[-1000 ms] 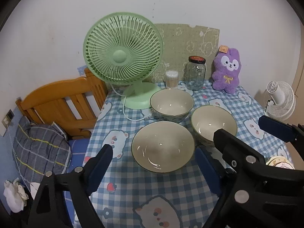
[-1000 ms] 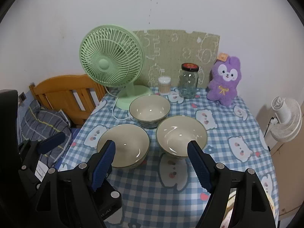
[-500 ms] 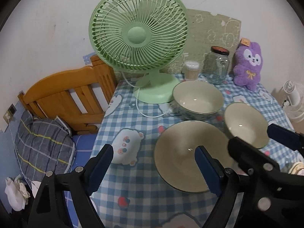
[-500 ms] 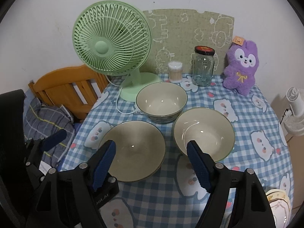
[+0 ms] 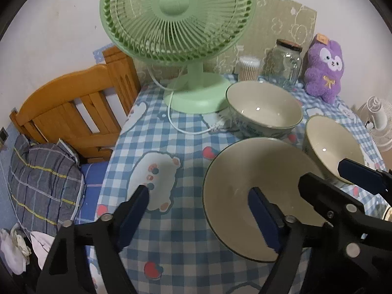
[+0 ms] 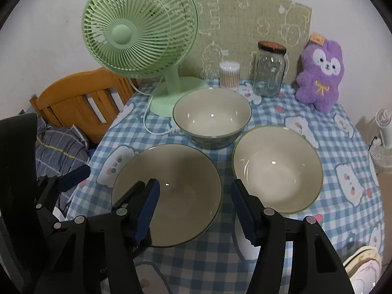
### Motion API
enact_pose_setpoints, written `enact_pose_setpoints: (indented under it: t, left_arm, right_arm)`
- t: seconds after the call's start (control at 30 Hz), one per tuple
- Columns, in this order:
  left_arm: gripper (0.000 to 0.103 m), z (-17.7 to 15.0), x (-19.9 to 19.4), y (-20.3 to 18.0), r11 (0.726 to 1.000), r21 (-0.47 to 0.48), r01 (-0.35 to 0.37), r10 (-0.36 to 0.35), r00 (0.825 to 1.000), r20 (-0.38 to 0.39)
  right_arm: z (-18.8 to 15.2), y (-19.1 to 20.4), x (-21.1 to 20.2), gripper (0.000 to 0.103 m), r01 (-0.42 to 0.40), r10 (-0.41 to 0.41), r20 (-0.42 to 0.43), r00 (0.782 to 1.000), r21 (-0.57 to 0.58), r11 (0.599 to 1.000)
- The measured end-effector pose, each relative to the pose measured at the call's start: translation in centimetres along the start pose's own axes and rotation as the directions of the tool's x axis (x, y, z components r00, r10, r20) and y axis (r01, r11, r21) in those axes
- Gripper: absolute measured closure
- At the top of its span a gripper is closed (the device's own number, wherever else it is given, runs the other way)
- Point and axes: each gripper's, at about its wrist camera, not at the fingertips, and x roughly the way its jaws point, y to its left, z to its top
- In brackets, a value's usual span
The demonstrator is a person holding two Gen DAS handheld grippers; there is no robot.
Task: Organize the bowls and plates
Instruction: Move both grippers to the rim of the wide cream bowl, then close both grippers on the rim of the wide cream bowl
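Glazed cream ceramic catches the light on three round bowls set in a triangle on the blue-and-white checked tablecloth (image 6: pixel 343 210), soft cotton printed with white bear faces and red hearts. The wide shallow bowl (image 6: pixel 181 191) sits nearest, its thin dark rim smooth and unbroken. The right-hand bowl (image 6: pixel 276 169) lies just beside it, apart, and the deep back bowl (image 6: pixel 212 120) with a patterned outer wall stands behind both.

Both claws hang over the wide shallow bowl (image 5: pixel 245 196), one at each side. The left gripper (image 5: pixel 197 210), matte black with ribbed blue pads, has its jaws closing; they straddle the bowl's left rim, one pad over the cloth and one inside the bowl, neither pressing on it that I can see. The right gripper (image 6: pixel 194 205) is closing too, astride the bowl's right rim, its pads also apart.

Behind stands a pale green plastic fan (image 6: pixel 139 31) with a ribbed round grille, a clear glass jar (image 6: pixel 269 73) with a dark lid, a tub of cotton swabs (image 6: pixel 229 73) and a fuzzy purple plush rabbit (image 6: pixel 318 73). A slatted wooden headboard (image 5: pixel 73 112) rises beside the table.
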Motion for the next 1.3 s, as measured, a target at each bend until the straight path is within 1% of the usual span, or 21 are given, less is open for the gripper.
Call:
enact_pose_setpoints:
  t: [0.07,0.13,0.2,0.23,0.27,0.33,0.47,0.5,0.6,0.63,0.67,0.7,0.73,0.8,0.87,0.93,0.97,1.03,1.13,1.2,1.3]
  left_arm:
    - [0.025,-0.1,0.7,0.0,1.000,-0.005,0.008,-0.008,1.000,-0.021]
    - [0.031,-0.3,1.2,0.0,1.000,-0.008,0.011,-0.011,1.000,-0.026]
    - [0.033,-0.3,1.6,0.0,1.000,-0.010,0.013,-0.014,0.999,-0.034]
    - [0.036,-0.3,1.8,0.0,1.000,-0.011,0.016,-0.016,0.999,-0.037]
    - [0.038,-0.4,1.9,0.0,1.000,-0.012,0.016,-0.016,0.999,-0.038]
    - [0.048,-0.5,2.1,0.0,1.000,-0.011,0.021,-0.022,0.999,-0.043]
    - [0.057,-0.6,2.5,-0.1,0.999,-0.006,0.039,-0.039,0.998,-0.053]
    - [0.059,-0.6,2.6,-0.2,0.999,-0.003,0.040,-0.040,0.998,-0.054]
    - [0.065,-0.6,2.6,-0.4,0.999,0.003,0.040,-0.040,0.998,-0.051]
    - [0.065,-0.6,2.5,-0.4,0.999,0.003,0.040,-0.040,0.998,-0.048]
    - [0.066,-0.5,2.3,-0.4,0.999,0.000,0.039,-0.039,0.998,-0.043]
    - [0.068,-0.5,2.2,-0.4,0.999,-0.002,0.039,-0.039,0.998,-0.040]
    - [0.072,-0.4,2.0,-0.4,0.999,-0.006,0.040,-0.040,0.999,-0.034]
    - [0.074,-0.3,1.8,-0.6,0.999,-0.004,0.051,-0.052,0.998,-0.033]
    - [0.075,-0.3,1.8,-1.0,0.999,0.007,0.034,-0.034,0.999,-0.034]
    - [0.076,-0.4,1.7,-1.3,0.999,0.024,0.022,-0.021,0.999,-0.026]
    - [0.076,-0.4,1.7,-1.2,1.000,0.023,0.022,-0.021,0.999,-0.027]
    - [0.081,-0.4,1.7,-1.2,1.000,0.012,0.021,-0.020,0.999,-0.030]
    - [0.083,-0.4,1.4,-1.1,1.000,-0.003,0.028,-0.028,0.999,-0.034]
    - [0.084,-0.5,1.2,-1.1,1.000,0.004,0.029,-0.029,0.999,-0.028]
    - [0.090,-0.6,0.7,-1.2,1.000,0.018,0.022,-0.022,1.000,-0.011]
  right_arm:
    - [-0.2,-0.2,0.6,0.045,-0.002,0.002,-0.013,1.000,0.007,1.000]
    - [-0.3,-0.4,1.1,0.045,-0.007,0.008,-0.027,1.000,0.016,1.000]
    - [-0.3,-0.5,1.7,0.046,-0.012,0.012,-0.039,0.999,0.017,1.000]
    - [-0.3,-0.5,1.9,0.047,-0.013,0.014,-0.041,0.999,0.016,1.000]
    - [-0.3,-0.6,2.1,0.048,-0.013,0.014,-0.045,0.999,0.016,1.000]
    - [-0.3,-0.6,2.4,0.053,-0.013,0.014,-0.053,0.999,0.010,1.000]
    - [-0.4,-0.9,3.1,0.062,-0.008,0.009,-0.063,0.998,0.015,1.000]
    - [-0.4,-1.0,3.2,0.064,-0.004,0.005,-0.066,0.998,0.015,1.000]
    - [-0.4,-1.0,3.4,0.069,0.010,-0.009,-0.061,0.998,0.009,1.000]
    - [-0.4,-1.0,3.4,0.071,0.009,-0.009,-0.056,0.998,0.005,1.000]
    - [-0.4,-1.0,3.3,0.075,0.009,-0.009,-0.049,0.999,-0.004,1.000]
    - [-0.4,-1.0,3.2,0.077,0.013,-0.013,-0.044,0.999,-0.013,1.000]
    - [-0.4,-0.7,3.1,0.077,0.018,-0.020,-0.039,0.999,-0.034,0.999]
    - [-0.5,-0.2,2.9,0.081,0.038,-0.040,-0.028,0.999,-0.070,0.997]
    - [-0.6,0.1,2.8,0.081,0.054,-0.056,-0.023,0.998,-0.088,0.995]
    - [-0.5,-0.2,2.9,0.083,0.049,-0.051,-0.029,0.998,-0.074,0.996]
    - [-0.5,-0.4,2.9,0.085,0.046,-0.048,-0.032,0.998,-0.066,0.997]
    - [-0.4,-0.7,3.0,0.086,0.043,-0.045,-0.039,0.998,-0.050,0.998]
    - [-0.5,-0.8,2.9,0.087,0.049,-0.051,-0.044,0.998,-0.043,0.998]
    - [-0.5,-0.9,2.9,0.087,0.048,-0.049,-0.049,0.998,-0.033,0.998]
    - [-0.5,-1.1,2.9,0.087,0.048,-0.049,-0.060,0.997,-0.020,0.999]
